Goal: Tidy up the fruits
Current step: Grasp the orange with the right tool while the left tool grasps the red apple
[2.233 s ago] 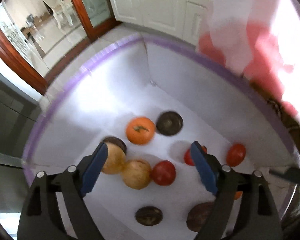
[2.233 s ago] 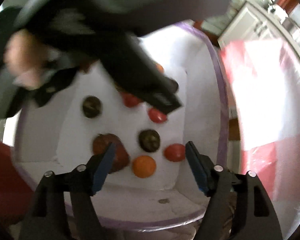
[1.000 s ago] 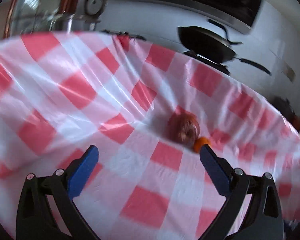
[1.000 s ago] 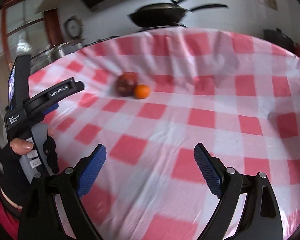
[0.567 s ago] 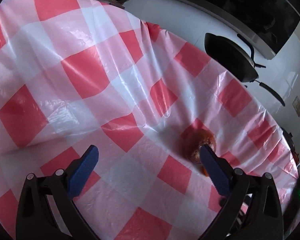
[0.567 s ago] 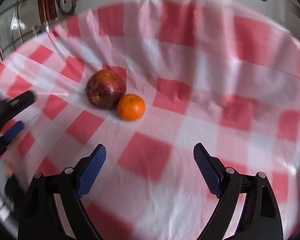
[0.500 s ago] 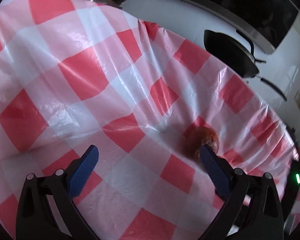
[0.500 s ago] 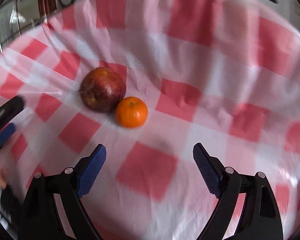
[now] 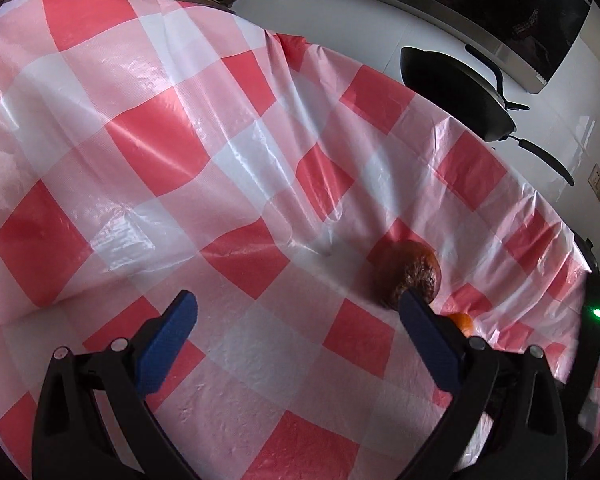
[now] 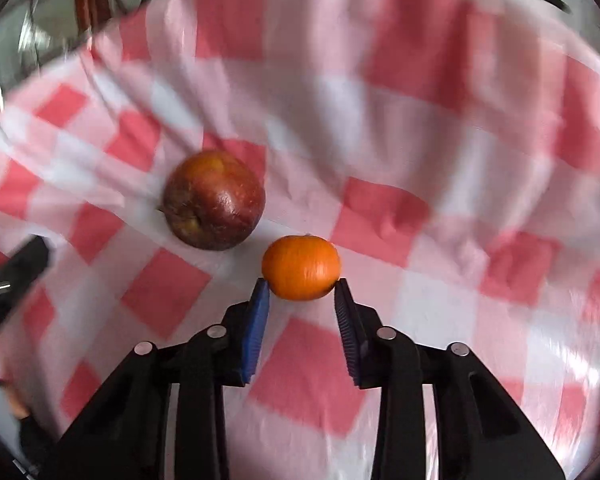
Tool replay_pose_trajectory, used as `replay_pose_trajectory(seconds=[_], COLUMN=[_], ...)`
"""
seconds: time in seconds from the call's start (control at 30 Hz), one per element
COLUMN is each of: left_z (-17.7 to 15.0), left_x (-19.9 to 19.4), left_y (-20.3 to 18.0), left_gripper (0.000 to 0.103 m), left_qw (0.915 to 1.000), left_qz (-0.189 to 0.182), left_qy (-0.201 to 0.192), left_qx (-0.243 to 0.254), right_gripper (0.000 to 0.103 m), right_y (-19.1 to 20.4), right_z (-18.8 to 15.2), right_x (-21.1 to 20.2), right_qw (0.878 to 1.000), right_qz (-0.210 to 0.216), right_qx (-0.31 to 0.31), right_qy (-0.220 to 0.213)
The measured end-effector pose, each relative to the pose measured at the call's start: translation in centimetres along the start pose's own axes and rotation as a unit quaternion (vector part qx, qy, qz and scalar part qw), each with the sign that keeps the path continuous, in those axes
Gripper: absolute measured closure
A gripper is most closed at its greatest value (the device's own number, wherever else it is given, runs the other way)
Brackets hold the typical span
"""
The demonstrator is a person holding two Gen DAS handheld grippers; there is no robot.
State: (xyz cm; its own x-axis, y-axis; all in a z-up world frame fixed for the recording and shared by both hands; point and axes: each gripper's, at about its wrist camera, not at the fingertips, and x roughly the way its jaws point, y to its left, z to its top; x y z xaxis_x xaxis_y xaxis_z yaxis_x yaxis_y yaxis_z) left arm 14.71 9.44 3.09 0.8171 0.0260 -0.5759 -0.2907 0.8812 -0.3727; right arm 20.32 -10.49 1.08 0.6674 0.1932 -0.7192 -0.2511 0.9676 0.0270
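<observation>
Ribbed blue pads of the right hand-held gripper, just closed, are pressed against a round, dimpled orange at frame centre, while the left hand-held gripper is spread wide.

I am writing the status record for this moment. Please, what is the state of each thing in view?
Right gripper: just closed, shut on the orange.
Orange: gripped at the fingertips.
Apple: free on the tablecloth, untouched.
Left gripper: open, empty.
</observation>
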Motion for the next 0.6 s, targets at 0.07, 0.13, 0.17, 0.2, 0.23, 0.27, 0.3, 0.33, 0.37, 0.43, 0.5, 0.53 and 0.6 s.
replay_pose_trajectory(seconds=[0.07, 0.13, 0.17, 0.2, 0.23, 0.27, 0.3, 0.33, 0.37, 0.43, 0.5, 0.53, 0.6], left_z=[-0.1, -0.2, -0.2, -0.3, -0.4, -0.4, -0.4, -0.3, -0.1, 0.0, 0.2, 0.3, 0.3], left_x=[-0.1, -0.1, 0.0, 0.2, 0.4, 0.5, 0.9, 1.6, 2.5, 4.2, 6.3, 7.2, 9.0], left_y=[0.1, -0.2, -0.5, -1.0, -1.6, -2.0, -2.6, -3.2, -4.1, -5.6, -7.8, -8.8, -11.2], left_gripper=[0.002, 0.002, 0.002, 0.002, 0.002, 0.002, 0.002, 0.002, 0.002, 0.002, 0.002, 0.002, 0.002], left_qw=[1.0, 1.0, 0.9999, 0.9997, 0.9994, 0.9991, 0.9988, 0.9984, 0.998, 0.9976, 0.9959, 0.9951, 0.9919], left_qz=[0.0, -0.005, -0.008, -0.012, -0.019, -0.022, -0.028, -0.035, -0.037, -0.035, -0.039, -0.032, -0.011], left_qy=[0.001, 0.003, 0.004, 0.007, 0.009, 0.01, 0.012, 0.017, 0.025, 0.038, 0.06, 0.067, 0.075], left_qx=[-0.001, 0.005, 0.01, 0.02, 0.029, 0.034, 0.038, 0.041, 0.045, 0.047, 0.056, 0.066, 0.101], right_gripper=[0.096, 0.096, 0.096, 0.096, 0.096, 0.096, 0.095, 0.094, 0.084, 0.075, 0.043, 0.038, 0.037], right_y=[-1.8, -3.8, -4.7, -5.4, -6.1, -6.6, -7.0, -7.2, -7.3, -7.2, -7.1, -7.6, -8.5], right_z=[-1.3, -2.5, -2.8, -3.0, -3.1, -3.0, -2.8, -2.9, -3.0, -3.1, -3.2, -3.2, -3.3], right_x=[-2.3, -3.8, -4.2, -4.4, -4.6, -4.5, -4.2, -3.9, -3.4, -2.9, -2.5, -2.5, -2.6], right_qw=[0.999, 0.995, 0.993, 0.991, 0.991, 0.99, 0.99, 0.99, 0.991, 0.993, 0.993, 0.993, 0.993], right_qz=[-0.015, -0.034, -0.038, -0.042, -0.04, -0.031, -0.024, -0.017, -0.012, -0.029, -0.036, -0.032, -0.025], right_qx=[0.043, 0.086, 0.099, 0.109, 0.116, 0.122, 0.126, 0.13, 0.126, 0.112, 0.106, 0.109, 0.115], right_qy=[-0.025, -0.047, -0.053, -0.058, -0.06, -0.059, -0.056, -0.051, -0.04, -0.027, -0.023, -0.02, -0.015])
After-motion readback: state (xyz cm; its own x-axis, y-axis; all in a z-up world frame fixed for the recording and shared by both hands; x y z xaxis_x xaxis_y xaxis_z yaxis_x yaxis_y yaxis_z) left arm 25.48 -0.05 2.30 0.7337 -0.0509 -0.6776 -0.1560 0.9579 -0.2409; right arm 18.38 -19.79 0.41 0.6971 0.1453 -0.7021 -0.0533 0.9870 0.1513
